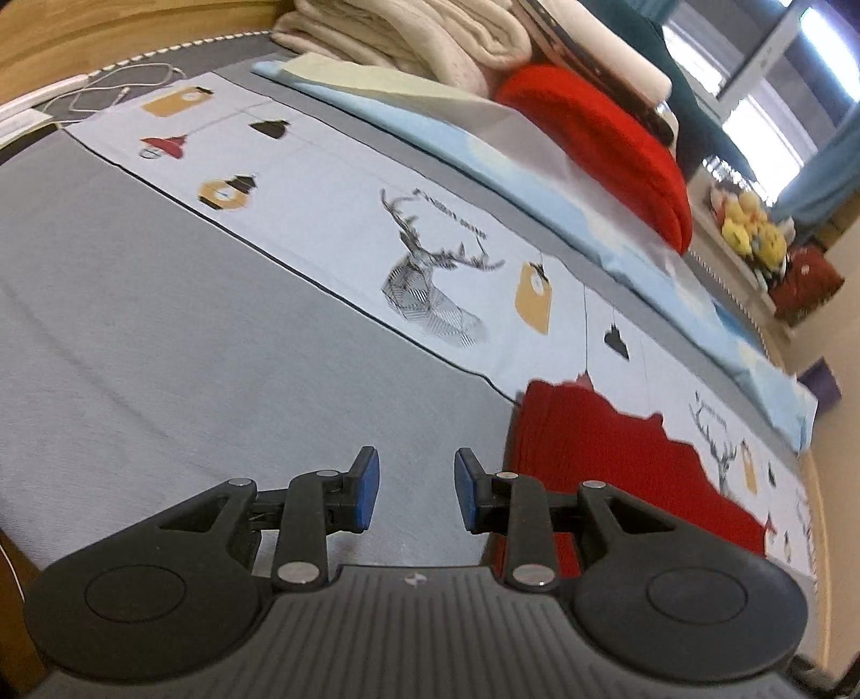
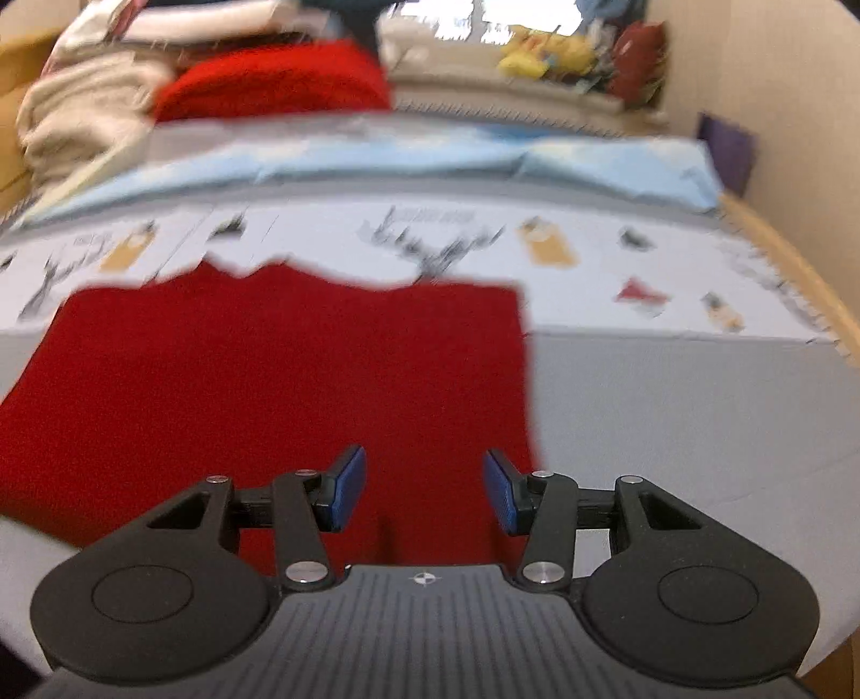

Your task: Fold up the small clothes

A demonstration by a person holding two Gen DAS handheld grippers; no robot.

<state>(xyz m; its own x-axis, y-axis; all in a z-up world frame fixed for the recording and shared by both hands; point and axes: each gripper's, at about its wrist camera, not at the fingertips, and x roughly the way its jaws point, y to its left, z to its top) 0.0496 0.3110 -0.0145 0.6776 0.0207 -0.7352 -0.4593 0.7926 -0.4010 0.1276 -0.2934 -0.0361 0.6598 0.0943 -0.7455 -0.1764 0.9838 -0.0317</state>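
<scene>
red knit cloth (image 2: pixel 279 387), the small garment, lay flat on the grey bed cover (image 1: pixel 161 333), its far edge reaching onto the pale printed band (image 1: pixel 333 215) with deer and lantern pictures. in the right wrist view it filled the near left and middle of the scene, its right edge running down close to the right gripper (image 2: pixel 424 492). that gripper's blue pads (image 2: pixel 346 486) stood spread apart above the cloth, with nothing pinched between them. in the left wrist view the same garment lay to the right, partly behind the right-hand finger of the left gripper (image 1: pixel 416 489), whose pads were also parted and empty, with bare grey cover showing in the gap. far across the bed lay a light blue folded sheet (image 1: pixel 484 145), and beyond it a heap of cream blankets (image 1: pixel 408 43) beside a red bundle (image 1: pixel 602 134). a white cable (image 1: pixel 113 86) lay at the far left corner. yellow plush toys (image 1: pixel 752 231) sat at the far right, blurred
</scene>
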